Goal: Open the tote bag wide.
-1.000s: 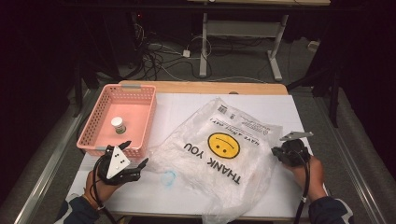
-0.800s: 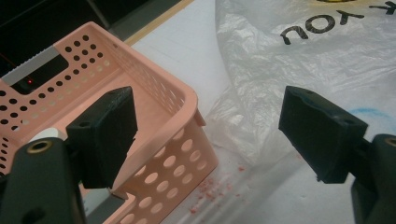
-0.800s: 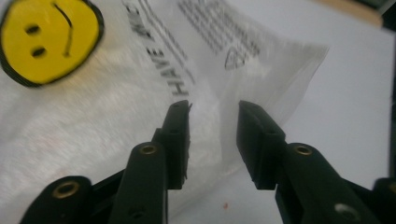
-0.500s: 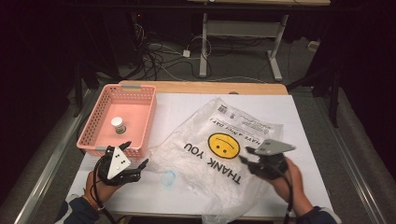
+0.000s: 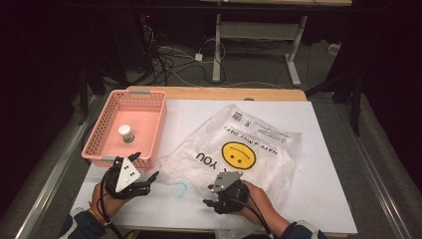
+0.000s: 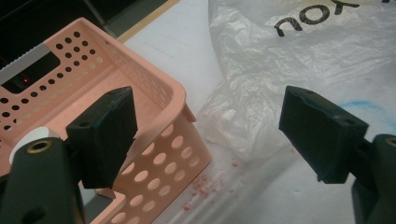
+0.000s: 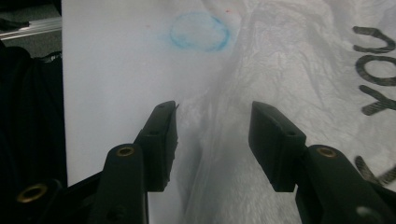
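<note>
Hovering low over the near edge of the plastic bag (image 5: 239, 154), the right gripper (image 5: 215, 203) has just been opening its jaws, and they now stand partly apart with a raised crease of the bag's film (image 7: 219, 126) running up between them; neither pad presses on it. The bag lies flat on the white table (image 5: 328, 199), smiley face and lettering up, beside a faint blue circle (image 7: 199, 31). The left gripper (image 5: 145, 180) sits by the near corner of the pink basket (image 6: 154, 88), jaws wide apart and holding nothing. A small white bottle (image 5: 125, 133) stands inside the basket.
</note>
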`<state>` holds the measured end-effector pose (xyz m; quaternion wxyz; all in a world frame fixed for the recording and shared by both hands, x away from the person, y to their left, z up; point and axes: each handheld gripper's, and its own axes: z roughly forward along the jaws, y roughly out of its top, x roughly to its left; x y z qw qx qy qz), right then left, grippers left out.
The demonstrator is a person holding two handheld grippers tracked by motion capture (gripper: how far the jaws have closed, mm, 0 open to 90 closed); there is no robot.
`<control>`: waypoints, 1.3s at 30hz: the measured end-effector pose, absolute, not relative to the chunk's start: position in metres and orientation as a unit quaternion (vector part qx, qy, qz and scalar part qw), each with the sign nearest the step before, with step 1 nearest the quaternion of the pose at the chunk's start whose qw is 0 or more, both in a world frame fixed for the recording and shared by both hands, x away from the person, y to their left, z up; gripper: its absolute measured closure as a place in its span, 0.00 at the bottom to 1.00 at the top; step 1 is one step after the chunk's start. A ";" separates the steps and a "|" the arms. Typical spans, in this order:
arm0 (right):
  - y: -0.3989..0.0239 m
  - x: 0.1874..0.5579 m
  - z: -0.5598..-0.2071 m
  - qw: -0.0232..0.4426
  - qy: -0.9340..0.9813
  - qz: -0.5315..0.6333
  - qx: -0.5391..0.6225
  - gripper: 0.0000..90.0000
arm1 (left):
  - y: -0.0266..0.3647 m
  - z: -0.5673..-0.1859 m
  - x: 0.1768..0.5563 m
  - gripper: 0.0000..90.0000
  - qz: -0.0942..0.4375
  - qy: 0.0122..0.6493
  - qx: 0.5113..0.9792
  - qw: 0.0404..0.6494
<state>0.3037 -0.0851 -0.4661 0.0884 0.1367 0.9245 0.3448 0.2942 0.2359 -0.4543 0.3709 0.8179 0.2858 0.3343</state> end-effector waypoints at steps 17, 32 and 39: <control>-0.086 0.321 -0.469 0.096 0.914 0.350 0.181 1.00 | 0.237 -0.455 0.293 0.21 0.334 0.284 0.821 0.364; -0.111 0.342 -0.392 0.176 0.847 0.455 0.211 1.00 | 0.241 -0.430 0.309 0.21 0.336 0.295 0.807 0.386; -0.117 0.342 -0.384 0.183 0.841 0.462 0.216 0.97 | 0.239 -0.433 0.310 0.21 0.321 0.302 0.813 0.381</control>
